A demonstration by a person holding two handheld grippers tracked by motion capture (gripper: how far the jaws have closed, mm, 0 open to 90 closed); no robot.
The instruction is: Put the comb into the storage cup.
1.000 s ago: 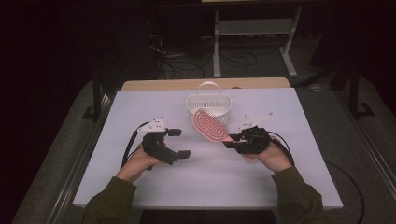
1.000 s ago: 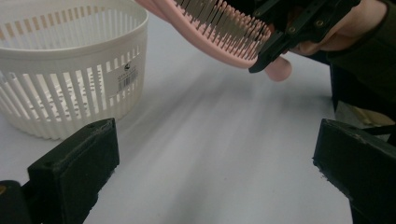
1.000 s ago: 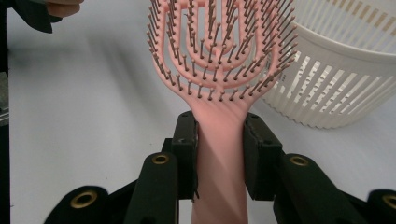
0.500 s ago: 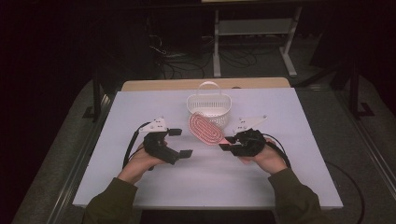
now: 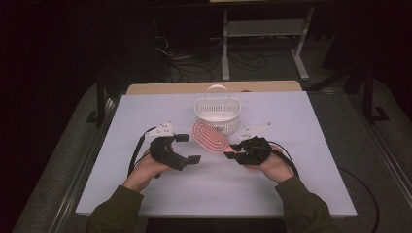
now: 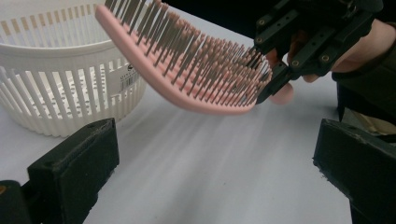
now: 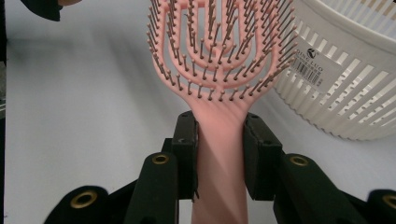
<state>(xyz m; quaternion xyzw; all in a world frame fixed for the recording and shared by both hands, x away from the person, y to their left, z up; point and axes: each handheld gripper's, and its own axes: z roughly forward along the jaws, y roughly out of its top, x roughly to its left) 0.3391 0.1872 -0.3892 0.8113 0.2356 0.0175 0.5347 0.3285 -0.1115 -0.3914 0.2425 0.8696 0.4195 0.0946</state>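
Hairbrush (image 5: 210, 138) position has changed: a second ago the pink brush sat lower and to the right of the basket front, and its head is now swung up and leftward, closer to the white basket (image 5: 217, 110). The right gripper (image 7: 219, 154) is clamped on the handle, both jaws pressed flat against the pink neck just below the bristle field, and that grip looks unchanged across the interval. From the left gripper view the brush is clear of the desk (image 5: 311, 145), tilted with its far end just beside the basket rim (whether it touches the rim cannot be told). The left gripper (image 5: 187, 148) rests apart to the left, jaws spread wide with nothing between them, and has not shifted.

Assessment: the lift and turn suggest the brush is being lined up for placing into the basket. The head is not yet over the opening, so the transfer is judged under way, not complete. The handle grip appears secure enough for it.
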